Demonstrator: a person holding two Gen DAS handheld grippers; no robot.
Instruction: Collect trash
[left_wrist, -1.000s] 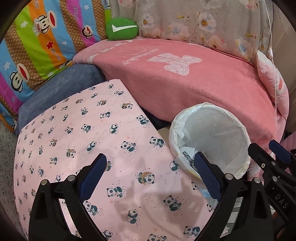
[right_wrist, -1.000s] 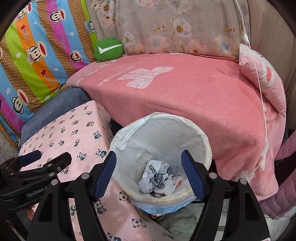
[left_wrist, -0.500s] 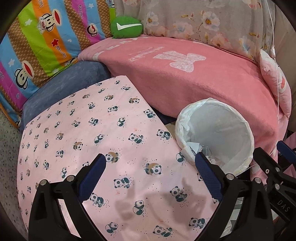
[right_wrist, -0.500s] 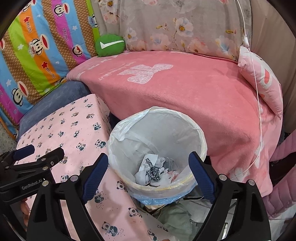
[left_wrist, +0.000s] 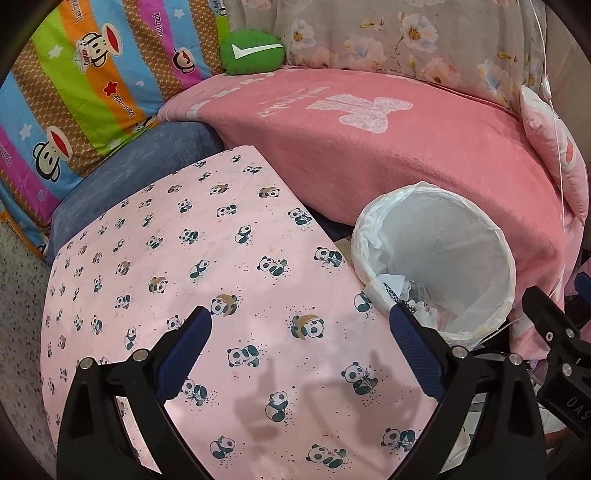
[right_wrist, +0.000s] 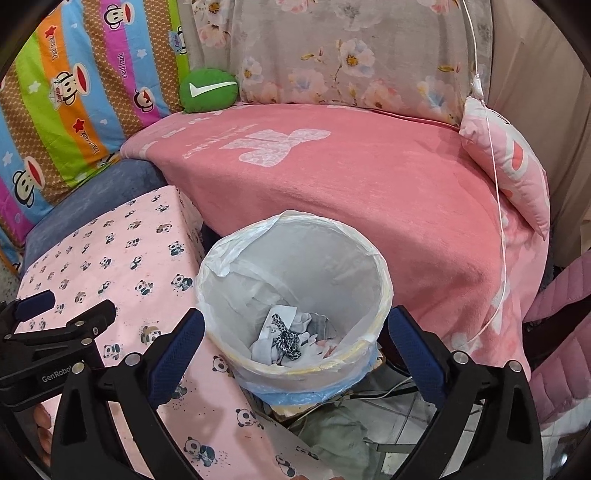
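Right gripper (right_wrist: 295, 332): black plastic arms with ribbed blue pads; jaws are seen opening, spread wide, nothing pressed between them; held above the bin.
Left gripper (left_wrist: 301, 332): same build; released, jaws wide, nothing held; poised over the cloth.
Panda-print pink cloth (left_wrist: 207, 258): smooth, flat, spread over a boxy surface at near left.
Round white bin lined with thin crinkled plastic bag (right_wrist: 295, 254): just right of the cloth.
Crumpled paper trash (right_wrist: 284, 338): lying on the bin's bottom.
Coral fleece blanket (right_wrist: 351, 184): fuzzy, draped farther back.
Green round cushion (right_wrist: 208, 89): farthest, at left.
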